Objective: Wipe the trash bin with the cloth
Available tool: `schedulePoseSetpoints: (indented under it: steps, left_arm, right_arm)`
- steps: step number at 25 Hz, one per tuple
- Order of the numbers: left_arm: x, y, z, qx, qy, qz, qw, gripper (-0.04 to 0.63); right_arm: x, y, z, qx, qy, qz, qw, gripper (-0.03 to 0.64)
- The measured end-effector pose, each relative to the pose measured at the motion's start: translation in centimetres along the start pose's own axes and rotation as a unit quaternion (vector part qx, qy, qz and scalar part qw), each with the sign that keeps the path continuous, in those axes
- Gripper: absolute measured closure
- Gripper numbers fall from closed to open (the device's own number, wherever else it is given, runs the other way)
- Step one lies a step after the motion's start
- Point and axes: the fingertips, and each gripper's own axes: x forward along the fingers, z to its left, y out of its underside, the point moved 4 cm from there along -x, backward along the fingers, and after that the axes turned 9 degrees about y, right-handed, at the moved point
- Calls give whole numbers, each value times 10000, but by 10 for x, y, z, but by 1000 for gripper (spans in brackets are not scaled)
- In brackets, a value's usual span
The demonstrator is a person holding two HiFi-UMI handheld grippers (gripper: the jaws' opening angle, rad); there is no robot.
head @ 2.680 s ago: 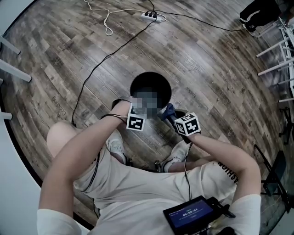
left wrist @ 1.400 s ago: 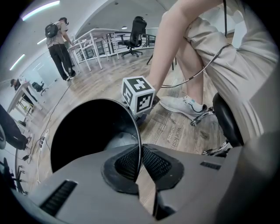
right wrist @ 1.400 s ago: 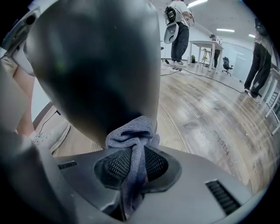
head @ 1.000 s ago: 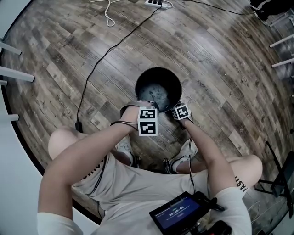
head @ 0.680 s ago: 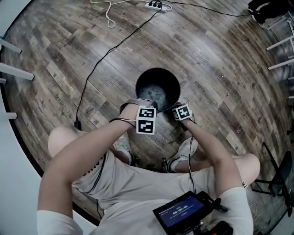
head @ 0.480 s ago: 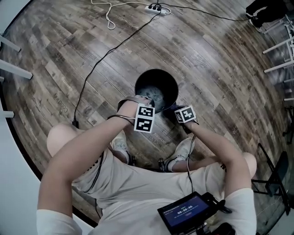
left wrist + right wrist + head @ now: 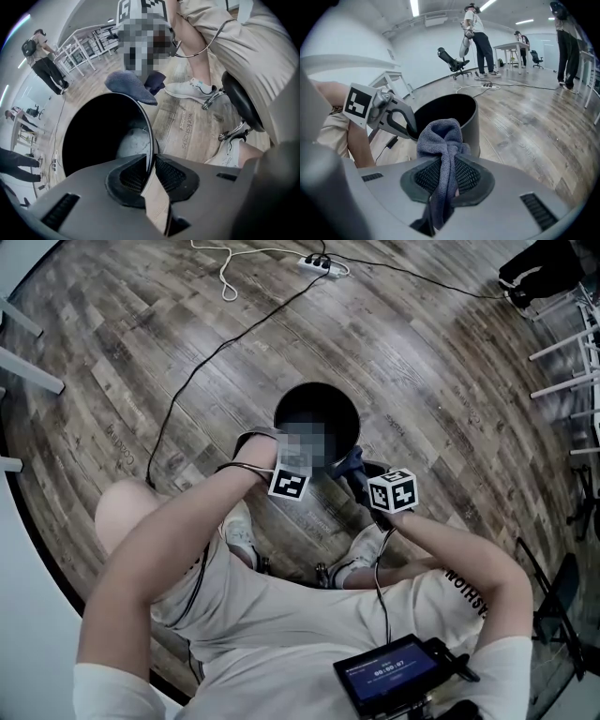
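Note:
A black round trash bin (image 7: 281, 413) stands on the wood floor in front of the seated person's feet. My left gripper (image 7: 151, 164) points steeply down at the near rim (image 7: 149, 129). Its jaws have just been closing, and the thin rim runs between the pads, which sit tight against it. From the right gripper view the left gripper (image 7: 391, 117) hangs at the bin's (image 7: 471, 122) left rim. My right gripper (image 7: 447, 178) is shut on a bunched grey-blue cloth (image 7: 440, 138). That cloth (image 7: 345, 465) hangs over the near right edge of the bin, clear of it.
A black cable (image 7: 216, 357) crosses the floor from a power strip (image 7: 319, 263) at the back. The person's shoes (image 7: 190, 86) and stool (image 7: 239, 98) lie just behind the bin. An office chair (image 7: 452, 61), tables and standing people (image 7: 476, 37) are far off.
My right gripper has risen from low beside the bin's near right side, bringing the cloth up above the rim. The left gripper shifted slightly along the near rim.

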Motion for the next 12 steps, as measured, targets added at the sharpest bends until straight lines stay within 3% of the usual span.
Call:
schedulePoseSetpoints:
  steps: [7,12]
  left_arm:
    - [2,-11,-11,270,144,-36,9995,558]
    - [2,-16,-13,210,414,-167,9988,571]
  right_arm:
    - [20,-1,1,-150,77,-4,9999,557]
    - [44,7,-10,-521,203,70,9984,557]
